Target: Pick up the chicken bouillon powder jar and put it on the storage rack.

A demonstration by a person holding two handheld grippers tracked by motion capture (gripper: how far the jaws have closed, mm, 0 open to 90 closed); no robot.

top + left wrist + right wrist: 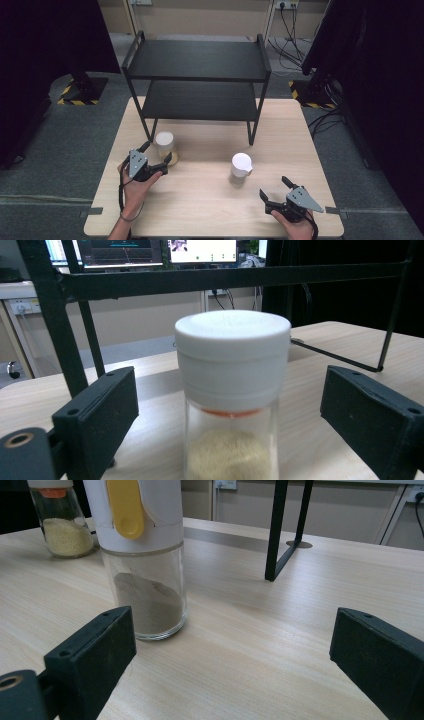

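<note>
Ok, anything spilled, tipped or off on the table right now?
Nothing stands out. Both spice jars stand upright and capped on the table, no spills. The left gripper is open around one; the right gripper is open, apart.

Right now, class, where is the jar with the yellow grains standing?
In the high view the grain jar stands on the table's left side, just in front of the black shelf's left leg, between the open left gripper's jaws.
</note>
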